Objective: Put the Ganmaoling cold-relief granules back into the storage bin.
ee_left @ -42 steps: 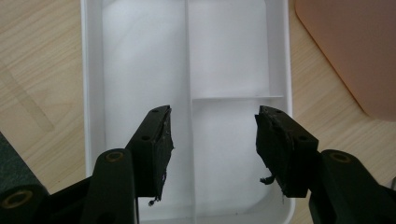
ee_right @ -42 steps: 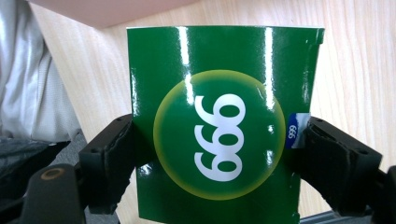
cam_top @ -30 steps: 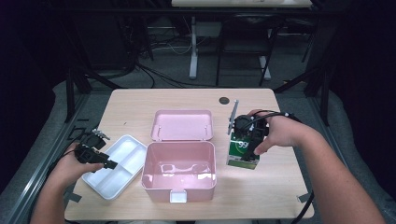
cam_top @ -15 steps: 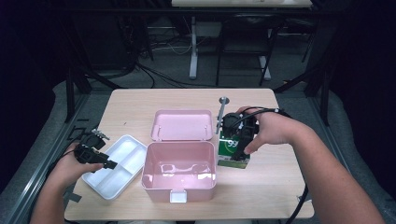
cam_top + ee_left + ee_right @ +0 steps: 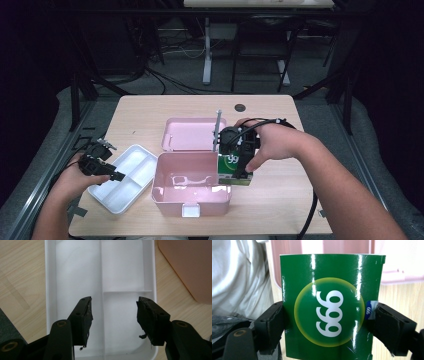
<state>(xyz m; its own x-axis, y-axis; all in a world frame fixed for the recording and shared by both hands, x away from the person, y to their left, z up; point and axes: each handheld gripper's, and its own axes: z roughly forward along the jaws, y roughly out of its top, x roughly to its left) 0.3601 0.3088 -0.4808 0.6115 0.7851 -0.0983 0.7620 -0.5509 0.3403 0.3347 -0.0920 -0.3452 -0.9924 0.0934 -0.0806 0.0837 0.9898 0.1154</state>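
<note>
R gripper (image 5: pixel 239 170) clamped on the green box (image 5: pixel 332 307), both pads tight on its sides, box up off the table at the right edge of the open pink case (image 5: pixel 172 192). L gripper (image 5: pixel 113 315) jaws apart w/ nothing in them, over the white tray (image 5: pixel 50 290).

On the green box (image 5: pixel 332 307), the white digits "999" are printed inside a yellow-ringed green circle at the centre of the right gripper view, where they are seen upside down as "666". On a small blue tab (image 5: pixel 368 310) at the box's right edge, the same digits are repeated in tiny white print. In the high view, part of the white number is seen on the box (image 5: pixel 231 167) at the frame's centre.
</note>
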